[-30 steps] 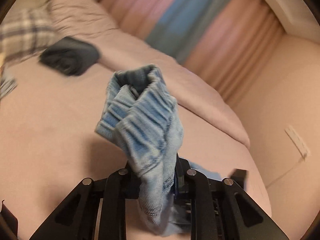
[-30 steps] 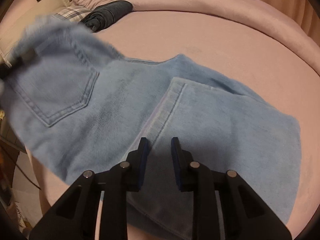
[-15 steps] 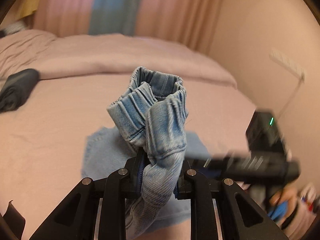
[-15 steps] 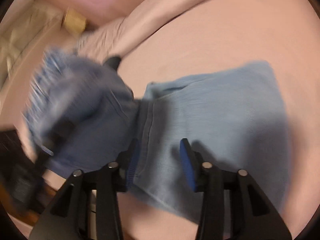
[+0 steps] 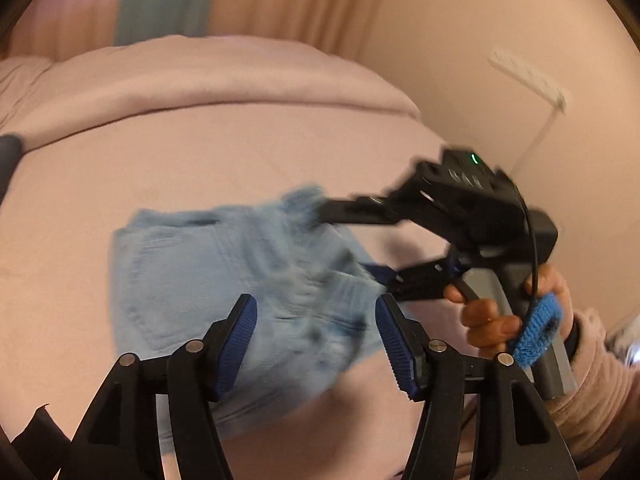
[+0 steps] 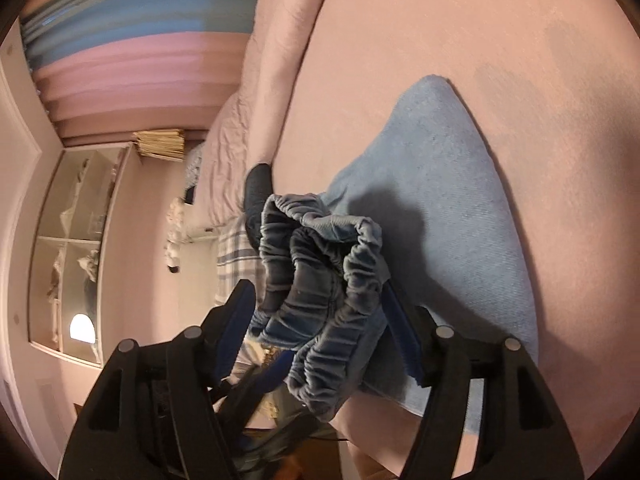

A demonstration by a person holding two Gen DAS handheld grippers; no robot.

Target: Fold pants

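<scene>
The jaws of the left gripper point(image 5: 316, 340) are opening, spread clear of the jeans point(image 5: 240, 280) lying blurred between them. The jaws of the right gripper point(image 6: 320, 328) are opening; the bunched waistband point(image 6: 320, 264) sits between its pads. The folded jeans rest on the pink bed point(image 5: 160, 168). Beyond hang striped curtains point(image 6: 132, 40).

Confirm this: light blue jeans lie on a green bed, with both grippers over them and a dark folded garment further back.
Wrong on one point: the bed is pink, not green, as the left wrist view shows. The rest stands: the light blue jeans lie on it, the left gripper and right gripper are over them with jaws opening, and a dark folded garment lies further back.
</scene>
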